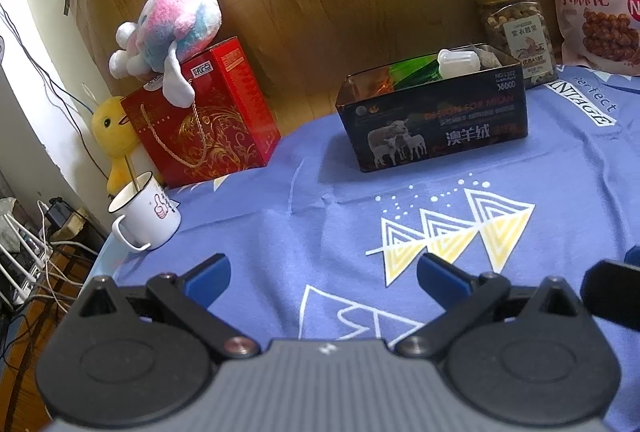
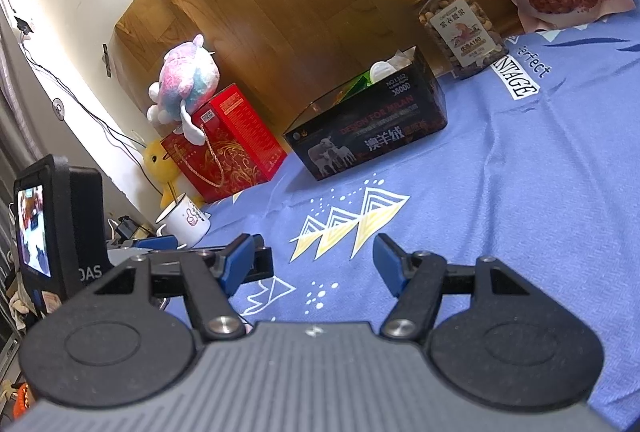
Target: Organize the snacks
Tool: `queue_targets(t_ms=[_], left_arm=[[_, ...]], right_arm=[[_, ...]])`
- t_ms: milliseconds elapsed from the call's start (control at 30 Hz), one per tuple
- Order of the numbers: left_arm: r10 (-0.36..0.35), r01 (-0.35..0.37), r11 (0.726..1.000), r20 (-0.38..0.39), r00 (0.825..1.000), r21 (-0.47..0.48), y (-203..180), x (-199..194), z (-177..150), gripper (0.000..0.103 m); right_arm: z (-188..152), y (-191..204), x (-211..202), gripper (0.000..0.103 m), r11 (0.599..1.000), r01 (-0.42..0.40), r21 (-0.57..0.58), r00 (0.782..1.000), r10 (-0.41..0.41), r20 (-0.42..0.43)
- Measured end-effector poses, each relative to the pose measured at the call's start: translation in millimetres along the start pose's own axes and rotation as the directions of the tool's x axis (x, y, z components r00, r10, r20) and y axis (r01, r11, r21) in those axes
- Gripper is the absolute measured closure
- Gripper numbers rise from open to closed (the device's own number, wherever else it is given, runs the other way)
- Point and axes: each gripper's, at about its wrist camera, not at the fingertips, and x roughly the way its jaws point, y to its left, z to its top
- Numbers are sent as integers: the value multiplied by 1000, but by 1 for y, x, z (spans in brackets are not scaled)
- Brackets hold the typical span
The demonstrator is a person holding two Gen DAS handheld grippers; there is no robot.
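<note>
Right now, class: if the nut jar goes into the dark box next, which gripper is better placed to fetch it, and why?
Probably the right gripper: open, empty, and on the side of the nut jar, which stands right of the dark box. The left gripper sits farther left.

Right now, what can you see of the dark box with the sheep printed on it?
The dark box is an open-topped rectangular carton, glossy-looking, printed with white sheep, red "DESIGN FOR MILAN" lettering and Chinese characters. It sits upright on the blue printed cloth, in front of the nut jar. Inside, a green packet and a pale plastic bottle rise above the rim; other contents are unclear. Neither gripper touches it.
</note>
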Motion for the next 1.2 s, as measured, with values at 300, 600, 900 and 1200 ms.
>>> queue_targets(t_ms=[300, 600, 900, 1200], left_arm=[[-17, 17, 1000, -5, 1000, -15, 1, 0, 2, 0], [-22, 22, 999, -13, 1000, -23, 2, 3, 3, 0], [-41, 40, 999, -21, 999, -37, 3, 6, 4, 0], [-66, 65, 997, -22, 998, -49, 3, 7, 7, 0]], right_arm=[[0, 1, -1, 35, 1000, 4, -4, 1000, -4, 2], [4, 0, -2, 35, 1000, 9, 2, 1000, -9, 6], [6, 1, -2, 35, 1000, 10, -13, 1000, -10, 1], [7, 4, -3, 35, 1000, 18, -25, 1000, -18, 8]])
